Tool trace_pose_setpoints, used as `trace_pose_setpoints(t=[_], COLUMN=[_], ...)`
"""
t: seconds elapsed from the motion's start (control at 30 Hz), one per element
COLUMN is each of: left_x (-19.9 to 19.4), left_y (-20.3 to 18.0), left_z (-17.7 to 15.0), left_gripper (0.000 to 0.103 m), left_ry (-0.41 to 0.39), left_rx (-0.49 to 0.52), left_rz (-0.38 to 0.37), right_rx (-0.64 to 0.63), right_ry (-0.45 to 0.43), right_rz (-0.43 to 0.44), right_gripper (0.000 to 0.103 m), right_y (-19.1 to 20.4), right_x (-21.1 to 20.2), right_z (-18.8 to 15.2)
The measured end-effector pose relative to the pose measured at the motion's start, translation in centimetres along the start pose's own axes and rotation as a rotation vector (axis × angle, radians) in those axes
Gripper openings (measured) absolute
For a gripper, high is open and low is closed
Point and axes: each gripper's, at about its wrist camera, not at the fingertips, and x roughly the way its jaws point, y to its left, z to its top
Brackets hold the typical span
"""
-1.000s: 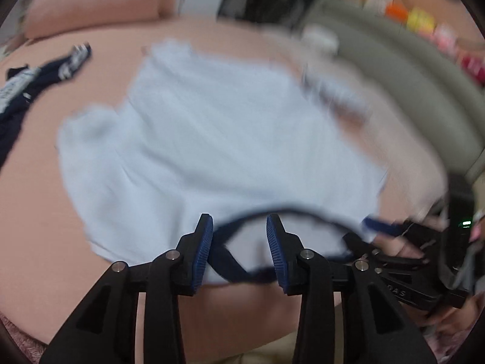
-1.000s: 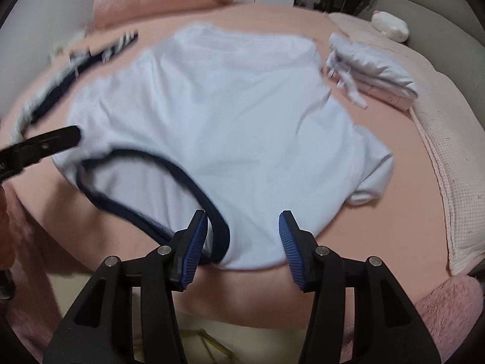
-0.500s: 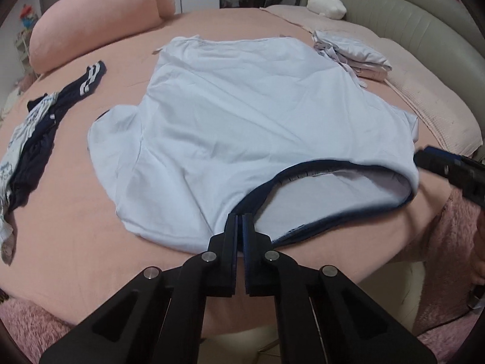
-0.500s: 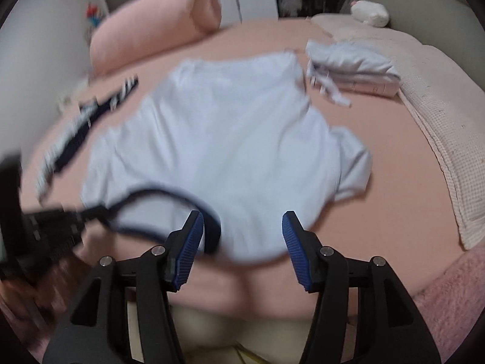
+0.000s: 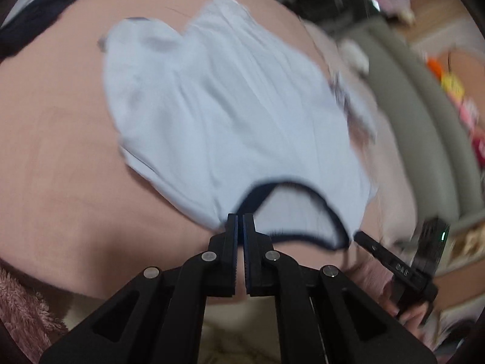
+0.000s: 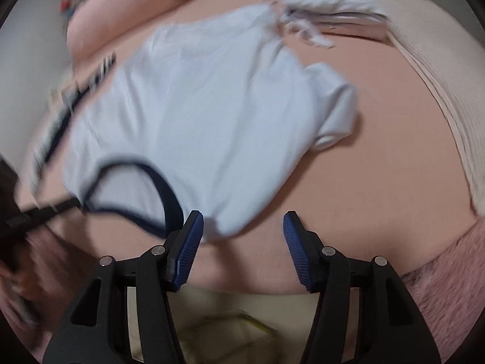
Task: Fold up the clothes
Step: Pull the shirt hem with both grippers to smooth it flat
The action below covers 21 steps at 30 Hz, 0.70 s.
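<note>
Here, pale blue T-shirt [image 5: 230,115] spread flat, navy collar [image 5: 303,209] pinched by left hand-held gripper [image 5: 240,227], right hand-held gripper [image 6: 241,236] released.

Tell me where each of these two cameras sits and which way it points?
Left wrist: behind the shut left gripper, looking along it over the T-shirt on the bed.
Right wrist: behind the open right gripper, facing the same T-shirt, with folded clothes beyond.
Shared: T-shirt, bed, and each view shows the other gripper.
</note>
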Motion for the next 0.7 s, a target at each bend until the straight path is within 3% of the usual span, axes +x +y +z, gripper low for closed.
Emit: trace_pose_setpoints(t=[0.1, 0.17, 0.2, 0.33, 0.47, 0.57, 0.63, 0.67, 0.7], left_x=[0.8, 2.3, 3.1, 4.5, 3.4, 2.0, 1.5, 1.3, 1.2], left_y=[-0.4, -0.6, -0.5, -0.7, 0.3, 1.2, 1.8, 2.2, 2.5], left_z=[0.2, 0.5, 0.7, 0.4, -0.8, -1.0, -0.8, -0.7, -0.5], left_gripper=[0.004, 0.006, 0.011, 0.011, 0.011, 0.011, 0.013, 0.02, 0.034], left_ry=[-0.007, 0.028, 0.045, 0.089, 0.133, 0.094, 0.056, 0.037, 0.017], left_rx=[0.018, 0.003, -0.013, -0.034, -0.064, -0.124, -0.167, -0.188, -0.209], left_rz=[0.004, -0.014, -0.018, 0.0, -0.046, -0.095, -0.095, -0.091, -0.087], right_rx=[0.023, -0.037, -0.079, -0.243, -0.343, -0.31, -0.242, -0.195, -0.148], right_ry=[-0.082, -0.047, -0.016, 0.046, 0.084, 0.105, 0.064, 0.03, -0.002], right_rz=[0.032, 0.052, 0.029, -0.131, -0.159, -0.116, -0.093, -0.092, -0.094], right_gripper=[0.057, 0.057, 0.057, 0.057, 0.06, 0.059, 0.059, 0.059, 0.059], right_y=[0.2, 1.6, 2.5, 5.3, 6.0, 5.3, 4.3, 3.6, 3.0], right_x=[-0.8, 0.6, 1.6, 4.1, 3.3, 2.3, 1.2, 0.7, 0.1], right_z=[1.0, 1.3, 1.1, -0.6, -3.1, -3.7, -3.3, -2.9, -2.4])
